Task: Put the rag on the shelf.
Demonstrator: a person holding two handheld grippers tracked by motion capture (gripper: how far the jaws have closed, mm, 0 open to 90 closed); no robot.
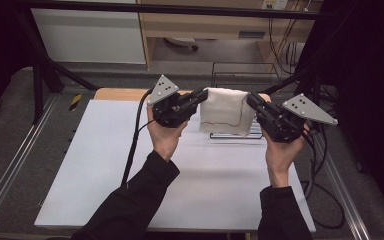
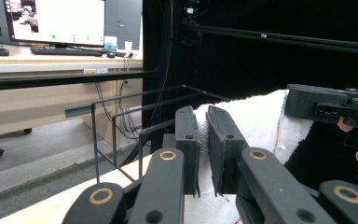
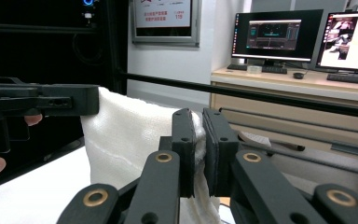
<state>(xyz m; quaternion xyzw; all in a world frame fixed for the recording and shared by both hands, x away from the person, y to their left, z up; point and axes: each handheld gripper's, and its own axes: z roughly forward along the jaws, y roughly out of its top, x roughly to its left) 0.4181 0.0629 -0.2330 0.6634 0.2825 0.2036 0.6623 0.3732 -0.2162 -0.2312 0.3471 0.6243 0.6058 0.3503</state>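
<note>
Above the white worktop (image 1: 130, 165), the white towel (image 1: 225, 112) hangs between your hands, over the wire rack (image 1: 240, 70) at the far edge. Your left tool (image 1: 200, 95) and right tool (image 1: 252, 100) are each clamped on a top corner. Keep both level and the top edge taut so the cloth hangs flat.

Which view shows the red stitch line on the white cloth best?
High view: the white cloth hangs whole between the left hand-held gripper and the right hand-held gripper, red stitch line running across it. The left gripper view shows a bit of red at the bottom edge, the right gripper view the white weave by its jaws.
</note>
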